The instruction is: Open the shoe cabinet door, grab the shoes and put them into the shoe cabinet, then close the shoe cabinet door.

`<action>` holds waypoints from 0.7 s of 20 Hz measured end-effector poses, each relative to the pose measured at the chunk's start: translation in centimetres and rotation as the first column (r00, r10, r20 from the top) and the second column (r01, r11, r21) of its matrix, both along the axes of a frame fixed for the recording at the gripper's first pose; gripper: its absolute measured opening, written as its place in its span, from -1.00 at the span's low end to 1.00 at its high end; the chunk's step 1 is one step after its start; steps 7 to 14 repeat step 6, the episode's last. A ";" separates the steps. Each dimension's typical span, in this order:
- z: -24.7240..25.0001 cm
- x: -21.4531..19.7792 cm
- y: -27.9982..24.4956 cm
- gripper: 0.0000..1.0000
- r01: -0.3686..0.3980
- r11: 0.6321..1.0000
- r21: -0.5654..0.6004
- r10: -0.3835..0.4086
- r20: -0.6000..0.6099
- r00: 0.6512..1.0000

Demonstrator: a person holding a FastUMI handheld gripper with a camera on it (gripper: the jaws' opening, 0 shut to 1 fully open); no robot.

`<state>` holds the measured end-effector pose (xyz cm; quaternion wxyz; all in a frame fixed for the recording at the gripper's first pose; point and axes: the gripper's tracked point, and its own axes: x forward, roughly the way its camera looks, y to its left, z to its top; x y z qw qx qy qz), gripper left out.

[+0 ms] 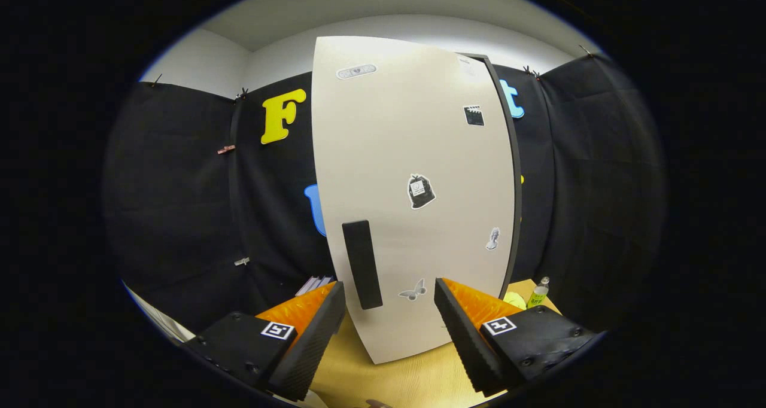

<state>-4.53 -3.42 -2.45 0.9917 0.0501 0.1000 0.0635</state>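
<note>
Gripper (389,312) level, jaws apart, facing cabinet door (413,204)

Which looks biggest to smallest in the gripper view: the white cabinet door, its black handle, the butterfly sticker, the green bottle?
1. Cabinet door, by far.
2. Black handle.
3. Green bottle and butterfly sticker look about alike; the bottle stands farther back, so I won't rank them.

The open tool sits just short of the door.

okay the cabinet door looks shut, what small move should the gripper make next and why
Probably ease forward and slightly left, so the open gripper brackets the black handle. The cabinet door looks shut, and the handle sits just ahead of the spread fingers, nearer the left one.
</note>
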 end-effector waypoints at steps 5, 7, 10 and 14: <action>0.1 -0.1 0.1 0.96 0.002 1.000 -0.012 -0.002 0.006 1.000; 0.1 -0.2 0.1 0.96 0.001 1.000 -0.014 -0.001 0.007 1.000; 0.1 -0.2 0.1 0.96 0.001 1.000 -0.014 -0.001 0.007 1.000; 0.1 -0.2 0.1 0.96 0.001 1.000 -0.014 -0.001 0.007 1.000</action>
